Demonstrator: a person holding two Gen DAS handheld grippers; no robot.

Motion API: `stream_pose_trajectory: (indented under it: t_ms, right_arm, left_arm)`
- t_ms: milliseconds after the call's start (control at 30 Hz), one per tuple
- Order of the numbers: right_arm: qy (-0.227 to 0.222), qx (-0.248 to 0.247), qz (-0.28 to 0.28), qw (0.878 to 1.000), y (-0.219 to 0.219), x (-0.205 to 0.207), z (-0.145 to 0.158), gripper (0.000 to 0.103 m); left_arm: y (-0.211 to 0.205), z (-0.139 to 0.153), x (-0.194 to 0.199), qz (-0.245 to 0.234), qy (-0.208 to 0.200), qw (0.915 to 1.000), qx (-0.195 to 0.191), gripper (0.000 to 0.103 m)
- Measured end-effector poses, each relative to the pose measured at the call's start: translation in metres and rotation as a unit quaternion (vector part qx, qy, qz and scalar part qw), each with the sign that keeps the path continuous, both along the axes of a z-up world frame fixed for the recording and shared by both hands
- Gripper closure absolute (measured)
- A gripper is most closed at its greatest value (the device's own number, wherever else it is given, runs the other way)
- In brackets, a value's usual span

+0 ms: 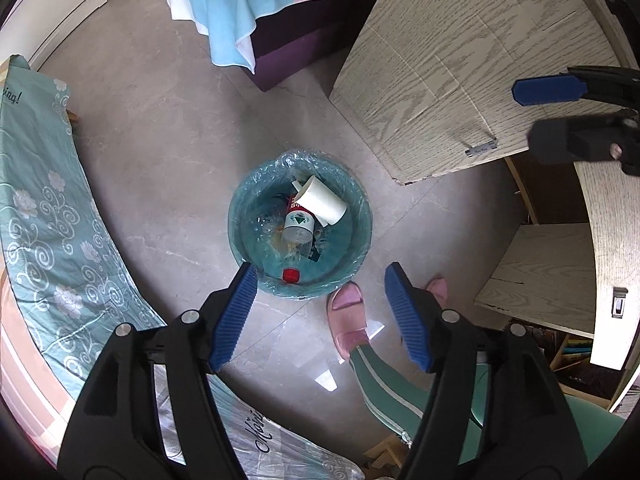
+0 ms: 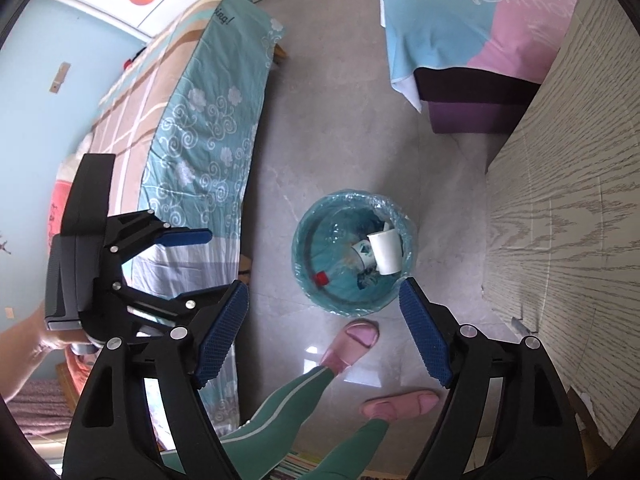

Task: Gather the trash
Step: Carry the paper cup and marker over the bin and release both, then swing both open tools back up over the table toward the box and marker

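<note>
A round bin with a teal plastic liner [image 1: 240, 216] stands on the grey tile floor, also in the right wrist view [image 2: 304, 240]. Inside lie a white paper cup [image 1: 320, 200] [image 2: 385, 252], a printed cup [image 1: 298, 226], a clear bottle with a red cap [image 1: 291, 275] [image 2: 321, 278] and other scraps. My left gripper [image 1: 320, 312] is open and empty, high above the bin's near rim. My right gripper [image 2: 322, 332] is open and empty, above the floor beside the bin. Each gripper shows in the other's view, at the far right of the left wrist view [image 1: 560, 116] and at the left of the right wrist view [image 2: 196, 260].
A light wood desk [image 1: 452, 60] [image 2: 568, 208] stands right of the bin. A bed with teal floral sheets [image 1: 48, 208] [image 2: 204, 128] runs along the left. A purple bench under a blue-pink cloth [image 1: 256, 8] [image 2: 472, 28] stands beyond. The person's pink slippers [image 1: 347, 316] [image 2: 352, 344] stand next to the bin.
</note>
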State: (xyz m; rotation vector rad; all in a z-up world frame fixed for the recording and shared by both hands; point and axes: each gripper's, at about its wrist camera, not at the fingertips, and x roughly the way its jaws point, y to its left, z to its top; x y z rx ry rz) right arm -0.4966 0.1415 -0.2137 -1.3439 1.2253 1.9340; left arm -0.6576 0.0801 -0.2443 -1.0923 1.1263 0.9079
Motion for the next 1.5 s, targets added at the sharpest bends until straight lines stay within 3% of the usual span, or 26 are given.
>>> stream_pose_trajectory:
  t_ms: [333,533,667,867,1033,1167,1300,1500]
  right_arm:
    - [0.01,0.014,0.017,1.0,-0.012,-0.009,0.029,0.02]
    - [0.052,0.035,0.022,0.998,-0.021,-0.004,0.088,0.014]
    - [0.089,0.072,0.011,0.993,-0.028,0.025,0.143,0.012]
    - [0.103,0.109,-0.017,0.989,-0.034,0.083,0.195,0.011]
    - [0.12,0.149,-0.066,0.979,-0.048,0.139,0.233,0.006]
    - [0.11,0.179,-0.122,0.97,-0.069,0.197,0.253,0.006]
    - [0.083,0.205,-0.179,0.959,-0.098,0.27,0.263,0.006]
    - [0.026,0.223,-0.261,0.939,-0.153,0.389,0.268,0.006]
  left_arm:
    - [-0.004,0.022,-0.007,-0.001,0.004,0.9999,0.013,0.035]
    - [-0.011,0.071,-0.006,-0.012,-0.018,0.999,0.04,0.022]
    - [-0.014,0.118,0.013,-0.043,-0.028,0.9952,0.083,0.011]
    - [0.003,0.162,0.052,-0.086,-0.048,0.9898,0.102,0.007]
    - [0.017,0.201,0.091,-0.126,-0.091,0.9815,0.111,0.007]
    - [0.023,0.232,0.136,-0.184,-0.106,0.9695,0.123,0.007]
    - [0.021,0.257,0.203,-0.259,-0.116,0.947,0.15,0.007]
    - [0.015,0.274,0.316,-0.355,-0.124,0.9097,0.177,0.007]
